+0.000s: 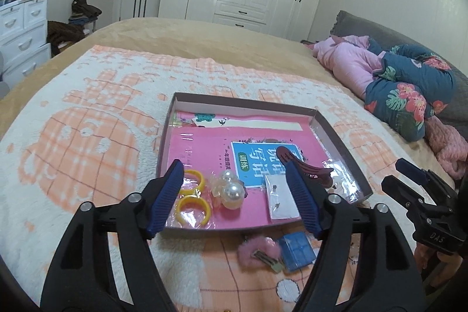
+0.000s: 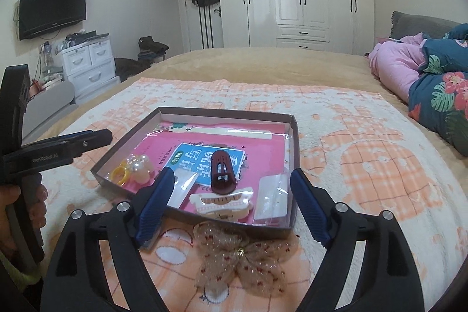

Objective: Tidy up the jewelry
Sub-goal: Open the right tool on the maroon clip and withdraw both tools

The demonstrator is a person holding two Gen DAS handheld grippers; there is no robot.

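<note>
Left gripper [image 1: 234, 165]: your ribbed blue fingers are spread wide with nothing between them, hovering over the near edge of the tray.
Right gripper [image 2: 232, 174]: yours is spread wide too and holds nothing, low over the tray's near wall.
Tray [image 2: 294, 136]: shallow rectangular cardboard box lid, grey-brown walls, sitting on the fuzzy blanket [image 2: 365, 136], which is white with orange checks.
Tray floor: glossy pink workbook [image 1: 199, 148] with a blue title panel lies flat inside.
Rings [image 1: 193, 196]: two yellow plastic bands in clear wrap, near-left corner of the tray.
Pearl piece [image 1: 232, 190]: two round shiny pearl beads on a translucent base, just beside the rings.
Dark red hair clip [image 2: 223, 173]: oblong, slotted plastic, resting on the book mid-tray.
Cream claw clip [image 2: 222, 202]: toothed, lying against the near wall inside the tray.
Clear sachets [image 2: 273, 199]: flat plastic packets, near-right corner of the tray.
Outside the tray: sheer beige bow [image 2: 237, 256] with red dots on the blanket, right below the near wall.
Also outside: pink fluffy pom clip [image 1: 259, 249] and a blue translucent square box [image 1: 297, 250], touching.
</note>
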